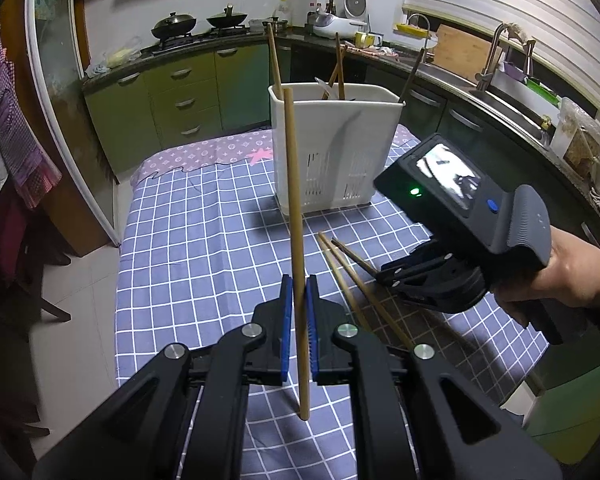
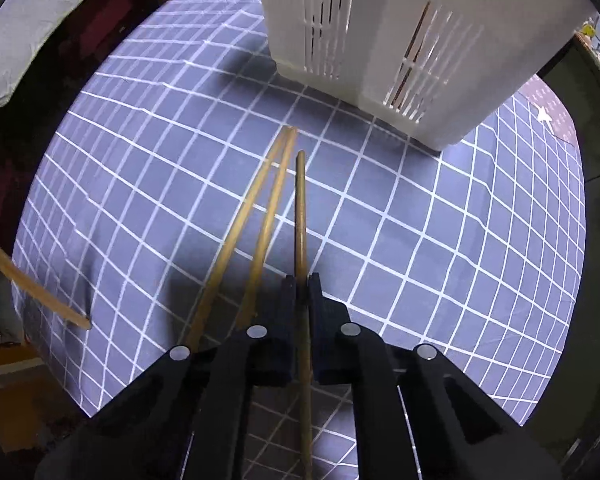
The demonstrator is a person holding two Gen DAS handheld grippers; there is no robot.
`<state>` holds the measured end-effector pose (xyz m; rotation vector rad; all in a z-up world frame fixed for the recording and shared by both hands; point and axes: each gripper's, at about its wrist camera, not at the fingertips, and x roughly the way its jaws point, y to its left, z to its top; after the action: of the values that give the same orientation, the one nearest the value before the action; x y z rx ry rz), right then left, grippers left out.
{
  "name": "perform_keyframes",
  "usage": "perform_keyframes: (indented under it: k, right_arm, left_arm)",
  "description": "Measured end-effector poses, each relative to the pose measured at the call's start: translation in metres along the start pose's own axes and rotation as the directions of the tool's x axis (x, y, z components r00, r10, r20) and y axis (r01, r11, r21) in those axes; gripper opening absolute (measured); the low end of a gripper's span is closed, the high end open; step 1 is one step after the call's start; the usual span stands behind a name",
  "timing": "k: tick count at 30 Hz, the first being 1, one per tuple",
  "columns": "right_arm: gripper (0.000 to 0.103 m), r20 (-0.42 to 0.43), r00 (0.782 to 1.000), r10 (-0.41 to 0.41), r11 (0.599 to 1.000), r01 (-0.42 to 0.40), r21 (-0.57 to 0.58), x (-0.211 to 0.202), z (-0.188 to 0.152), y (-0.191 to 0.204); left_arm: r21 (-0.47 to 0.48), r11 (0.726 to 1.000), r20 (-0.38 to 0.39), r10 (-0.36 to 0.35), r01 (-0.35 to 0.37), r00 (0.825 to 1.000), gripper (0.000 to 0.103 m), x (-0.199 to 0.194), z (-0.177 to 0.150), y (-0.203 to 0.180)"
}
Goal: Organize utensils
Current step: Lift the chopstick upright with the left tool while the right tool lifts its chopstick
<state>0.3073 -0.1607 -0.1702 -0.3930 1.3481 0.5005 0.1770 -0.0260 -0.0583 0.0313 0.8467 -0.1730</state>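
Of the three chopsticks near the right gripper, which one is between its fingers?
The darker chopstick on the right: the right gripper is shut on it. The two paler chopsticks lie loose on the tablecloth beside it.

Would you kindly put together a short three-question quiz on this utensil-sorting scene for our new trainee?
1. True or false: the left gripper is shut on a light chopstick that stands nearly upright.
2. How many chopsticks lie loose on the checked cloth beside the darker chopstick in the right gripper? A) none B) two C) five
3. Fill in: the white slotted utensil holder already holds several ____.

Key
1. True.
2. B, two loose chopsticks side by side.
3. Utensils; chopsticks lean inside.
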Motion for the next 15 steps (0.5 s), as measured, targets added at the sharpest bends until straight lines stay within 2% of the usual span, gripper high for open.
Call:
perform_keyframes:
  k: [9,15]
  right_arm:
    - [0.007,0.152,0.986,0.065,0.998,-0.068,0.012,-0.059,-0.022,-0.005]
    - [0.007,0.273,0.956,0.106,0.993,-0.117,0.024,-0.102,-0.057,-0.021]
  left_arm:
    - [0.013,1.0,0.02,0.0,-0.001,1.0,0.007,-0.008,-0.001,-0.002]
    - [0.015,1.0,0.024,-0.003,0.002,1.0,0.007,-0.012,-0.003,-0.003]
